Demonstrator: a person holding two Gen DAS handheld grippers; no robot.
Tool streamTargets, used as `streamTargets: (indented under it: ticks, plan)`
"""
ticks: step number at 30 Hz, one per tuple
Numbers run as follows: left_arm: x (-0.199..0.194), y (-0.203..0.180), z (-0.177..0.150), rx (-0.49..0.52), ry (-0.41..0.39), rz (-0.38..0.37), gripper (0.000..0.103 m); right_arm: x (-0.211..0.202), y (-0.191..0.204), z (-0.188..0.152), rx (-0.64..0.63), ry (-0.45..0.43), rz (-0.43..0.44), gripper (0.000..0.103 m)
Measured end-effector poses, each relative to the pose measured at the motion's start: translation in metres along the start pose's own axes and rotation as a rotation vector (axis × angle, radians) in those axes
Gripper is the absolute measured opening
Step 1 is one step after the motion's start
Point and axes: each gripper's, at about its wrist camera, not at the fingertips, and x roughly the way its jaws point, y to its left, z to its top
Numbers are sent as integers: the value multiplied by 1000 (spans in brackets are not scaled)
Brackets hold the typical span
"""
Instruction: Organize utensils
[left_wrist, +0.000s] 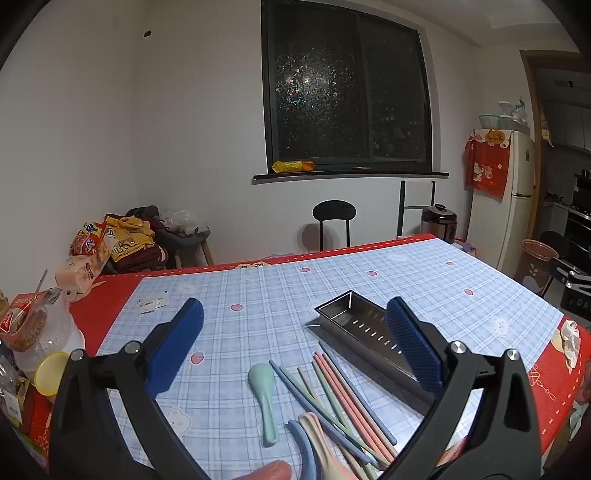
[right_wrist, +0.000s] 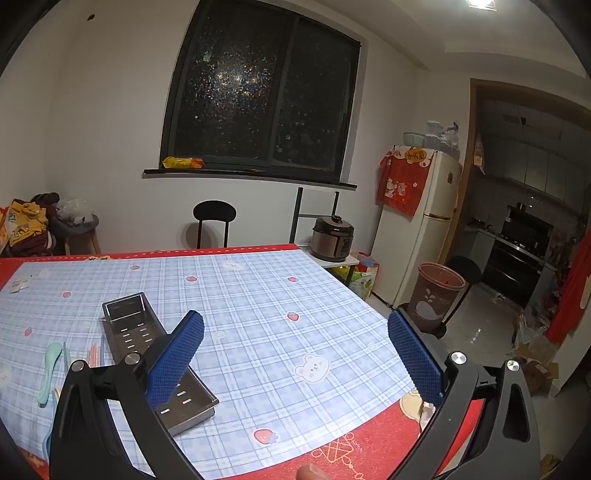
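Chopsticks lie in a loose fanned pile on the blue plaid tablecloth, pink, green and blue ones mixed, crossing each other. Mint-green spoon sits just left of the pile, bowl end pointing away from me, apart from the sticks. More spoons, blue and pinkish, overlap at the near end of the pile, partly cut off by the frame edge. Steel tray with a slotted bottom lies just right of the chopsticks, angled, nothing visible inside.

My left gripper hangs over the pile, blue pads spread wide, pinching nothing. My right gripper is also spread wide with nothing between the pads, over bare tablecloth to the right of the tray; its left finger overlaps the tray in the right wrist view, can't tell whether it touches.

Fingertip visible at the bottom edge of both views.
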Motion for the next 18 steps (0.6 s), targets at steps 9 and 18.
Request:
streamTargets:
  ticks: [9, 18]
  plan:
    - [0, 0, 0, -1, 5, -2, 98, 0, -1, 0, 2, -1, 2, 98]
    - [-2, 4, -3, 1, 6, -9, 98, -3, 1, 1, -4, -4, -1, 98]
